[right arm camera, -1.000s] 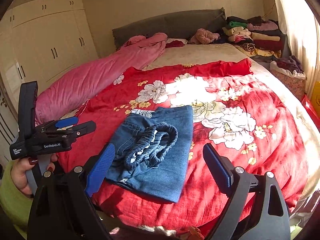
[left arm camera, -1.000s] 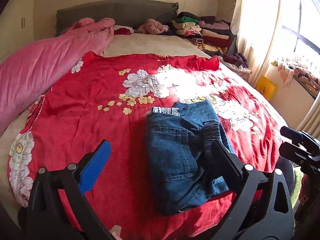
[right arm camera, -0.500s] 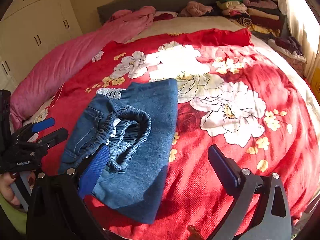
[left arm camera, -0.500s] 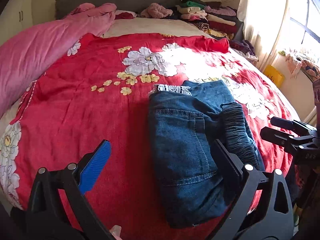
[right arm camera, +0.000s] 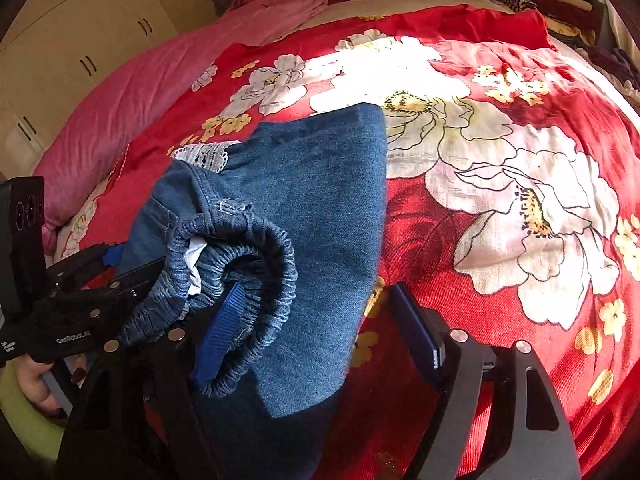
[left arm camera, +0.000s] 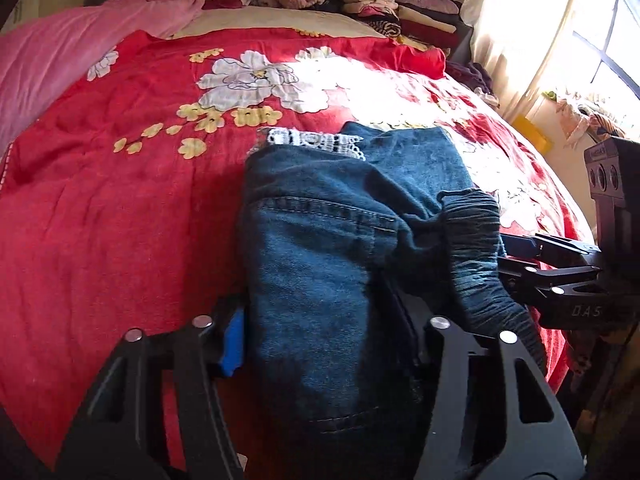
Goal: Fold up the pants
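Observation:
Folded blue denim pants (left arm camera: 332, 248) lie on the red floral bedspread (left arm camera: 120, 208), elastic waistband (left arm camera: 476, 256) on the right, white lace trim at the far end. My left gripper (left arm camera: 320, 340) straddles the near left part of the pants, its jaws narrowed against the denim. In the right wrist view the pants (right arm camera: 312, 200) fill the middle; my right gripper (right arm camera: 316, 324) straddles the near edge, one finger (right arm camera: 218, 328) by the waistband (right arm camera: 256, 264), the other (right arm camera: 416, 336) off the cloth. Each gripper shows in the other's view.
A pink duvet (left arm camera: 60, 60) lies along the left of the bed. Stacked folded clothes (left arm camera: 396, 12) sit at the far right by the headboard. A curtain and window (left arm camera: 560, 40) are on the right. White wardrobes (right arm camera: 68, 52) stand at left.
Both grippers have moved forward and down onto the near end of the pants. Both jaws have narrowed, the left closing against the denim.

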`<state>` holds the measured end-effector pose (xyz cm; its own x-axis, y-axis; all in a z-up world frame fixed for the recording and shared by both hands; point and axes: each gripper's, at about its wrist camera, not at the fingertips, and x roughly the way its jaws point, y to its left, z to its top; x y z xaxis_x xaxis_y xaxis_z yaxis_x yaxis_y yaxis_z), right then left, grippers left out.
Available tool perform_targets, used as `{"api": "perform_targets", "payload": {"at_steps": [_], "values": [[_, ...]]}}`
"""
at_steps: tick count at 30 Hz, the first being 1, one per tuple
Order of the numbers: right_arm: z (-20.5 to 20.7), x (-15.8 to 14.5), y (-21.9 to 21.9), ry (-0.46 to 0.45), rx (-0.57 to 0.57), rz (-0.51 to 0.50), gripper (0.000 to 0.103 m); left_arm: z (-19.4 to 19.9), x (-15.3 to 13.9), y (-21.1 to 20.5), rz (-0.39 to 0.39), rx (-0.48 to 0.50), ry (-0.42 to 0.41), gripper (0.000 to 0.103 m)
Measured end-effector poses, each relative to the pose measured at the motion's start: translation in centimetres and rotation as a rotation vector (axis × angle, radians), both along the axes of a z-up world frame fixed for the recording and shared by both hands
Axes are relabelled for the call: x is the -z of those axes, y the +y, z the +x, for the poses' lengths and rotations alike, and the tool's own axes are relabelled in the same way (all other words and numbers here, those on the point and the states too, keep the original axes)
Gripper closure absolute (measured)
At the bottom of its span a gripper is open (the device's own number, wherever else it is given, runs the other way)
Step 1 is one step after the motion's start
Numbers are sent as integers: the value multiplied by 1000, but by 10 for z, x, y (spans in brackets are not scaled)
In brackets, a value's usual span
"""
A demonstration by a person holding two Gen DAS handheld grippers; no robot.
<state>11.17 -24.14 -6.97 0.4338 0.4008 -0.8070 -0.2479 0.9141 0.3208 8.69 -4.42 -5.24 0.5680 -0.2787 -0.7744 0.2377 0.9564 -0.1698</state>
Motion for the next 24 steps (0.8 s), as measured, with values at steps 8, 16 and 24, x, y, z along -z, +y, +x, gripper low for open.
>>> {"api": "perform_targets", "payload": {"at_steps": [8, 16, 24], "values": [[-8, -31, 18, -126, -69, 18, 86, -3, -25, -2, -16, 19, -62, 83], [16, -60, 26, -224, -58, -26, 86, 14, -54, 2, 12, -25, -161, 82], [33, -17, 23, -89, 48, -155, 64, 28, -16, 8, 64, -74, -76, 68]]}}
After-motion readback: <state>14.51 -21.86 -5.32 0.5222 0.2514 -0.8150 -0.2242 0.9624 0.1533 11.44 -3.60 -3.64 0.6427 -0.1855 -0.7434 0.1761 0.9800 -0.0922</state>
